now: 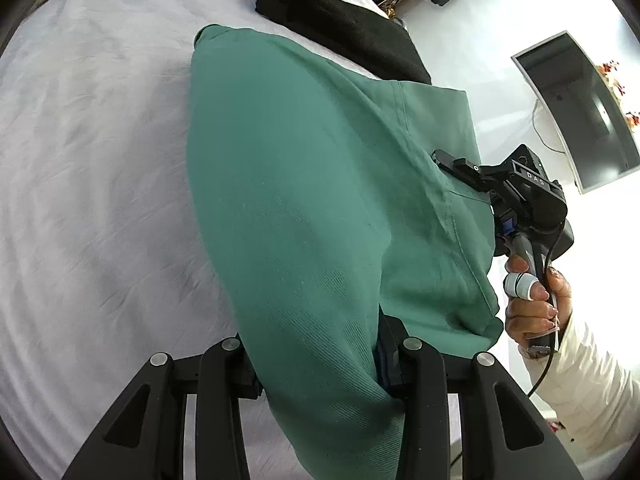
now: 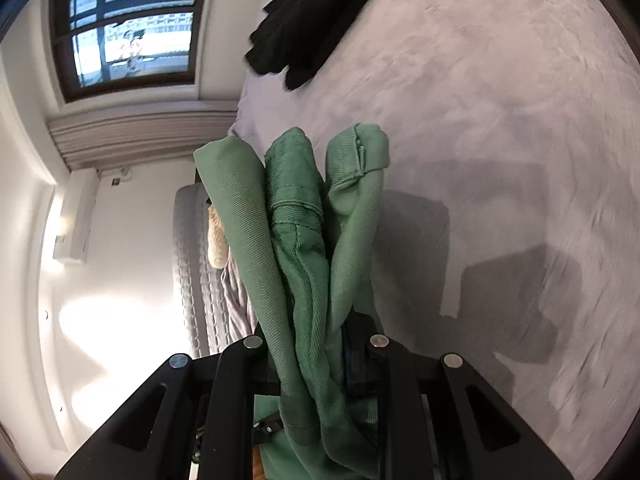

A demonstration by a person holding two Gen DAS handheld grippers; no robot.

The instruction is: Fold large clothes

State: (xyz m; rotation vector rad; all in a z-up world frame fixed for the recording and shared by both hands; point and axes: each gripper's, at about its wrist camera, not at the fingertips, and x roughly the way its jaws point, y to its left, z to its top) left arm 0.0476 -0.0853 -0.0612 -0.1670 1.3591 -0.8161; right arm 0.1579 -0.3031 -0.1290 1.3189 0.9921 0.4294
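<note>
A large green garment [image 1: 312, 184] hangs in the air above a bed with a pale lilac cover [image 1: 88, 160]. My left gripper [image 1: 320, 364] is shut on one edge of it, the cloth bunched between the jaws. My right gripper [image 1: 460, 168] shows in the left wrist view at the garment's right edge, held by a hand, pinching the cloth. In the right wrist view my right gripper [image 2: 320, 360] is shut on several bunched folds of the green garment [image 2: 304, 240], which stick up above the bed cover [image 2: 500, 140].
A black garment [image 1: 344, 24] lies at the far side of the bed; it also shows in the right wrist view [image 2: 312, 12]. A wall screen [image 1: 580, 112] and white wall stand to the right. A window [image 2: 128, 28] and padded headboard [image 2: 192, 272] are on the left.
</note>
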